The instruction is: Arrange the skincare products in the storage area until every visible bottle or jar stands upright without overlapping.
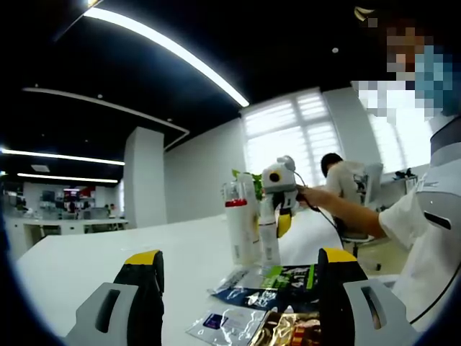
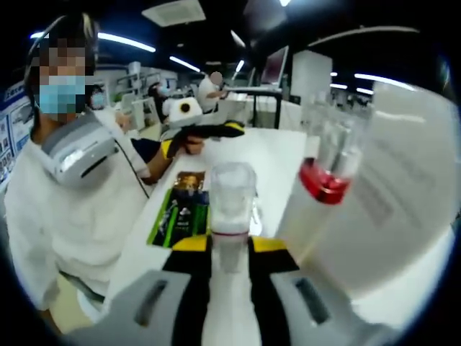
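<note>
On the white table, a tall white bottle with a red band and clear cap stands upright. Right beside it stands a slimmer white bottle, with my right gripper shut on its upper part. In the right gripper view the slim bottle rises between my right gripper jaws, and the tall bottle looms close on the right. My left gripper hangs open and empty in front of both bottles, a little short of them; it appears again, left gripper, in a hand across the table.
Flat sachets lie on the table before the bottles: a green one, a blue one, a gold one and a white one. A person in white stands at the table's edge. Another person sits behind.
</note>
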Demonstrator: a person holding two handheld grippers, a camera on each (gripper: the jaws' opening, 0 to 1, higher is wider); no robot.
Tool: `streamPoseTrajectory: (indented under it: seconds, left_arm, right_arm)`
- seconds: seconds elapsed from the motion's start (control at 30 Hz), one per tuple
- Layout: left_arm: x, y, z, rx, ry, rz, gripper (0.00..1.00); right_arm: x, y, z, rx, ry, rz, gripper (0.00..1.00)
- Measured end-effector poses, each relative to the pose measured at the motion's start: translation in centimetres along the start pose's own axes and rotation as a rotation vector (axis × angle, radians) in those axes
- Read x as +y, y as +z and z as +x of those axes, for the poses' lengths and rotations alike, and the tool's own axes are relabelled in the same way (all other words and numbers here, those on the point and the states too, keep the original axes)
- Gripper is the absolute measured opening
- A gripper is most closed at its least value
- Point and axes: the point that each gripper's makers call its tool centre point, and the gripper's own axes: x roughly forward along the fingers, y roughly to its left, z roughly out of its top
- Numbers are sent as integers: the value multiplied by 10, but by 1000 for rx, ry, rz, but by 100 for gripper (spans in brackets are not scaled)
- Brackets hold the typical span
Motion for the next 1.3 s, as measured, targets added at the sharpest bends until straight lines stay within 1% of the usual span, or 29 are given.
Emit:
streamPoseTrajectory:
  seconds: [0.03,0.07,0.13,0.33,0.47,0.6,0.7,0.83,0.97,1.13,1.3]
  left_arm:
    - [0,0,0,0,0,0,90]
    - [0,0,0,-1,0,-1,90]
    - [0,0,0,0,0,0,90]
    - [0,0,0,0,-3,-3,90]
    - [-1,0,0,2,-2,-1,90]
    - [0,0,0,1,-2,-2,90]
    - [-1,0,0,1,-3,-1,90]
    - [-1,0,0,3,-3,0,90]
    - [-1,0,0,2,-2,0,90]
    - [-1,0,0,3,-2,0,90]
    - [-1,0,0,3,-1,0,90]
  right_arm:
    - [0,-2,1,11,1,-10,19]
    - [0,-7,1,41,1,-20,19]
    - [4,-13,3,76,10,-34,19]
    - [4,-11,-2,48,17,-24,19]
    - [7,-11,-3,54,14,-38,18]
    - [5,-12,-8,67,1,-48,18]
    - [3,-12,-12,56,-2,-35,18]
    - [6,-11,-18,45,-4,-33,17]
    - [8,-10,-27,37,-7,-30,16]
    - [11,-15,-36,47,-20,-34,14]
    - [7,-16,-52,30,-59,-26,14]
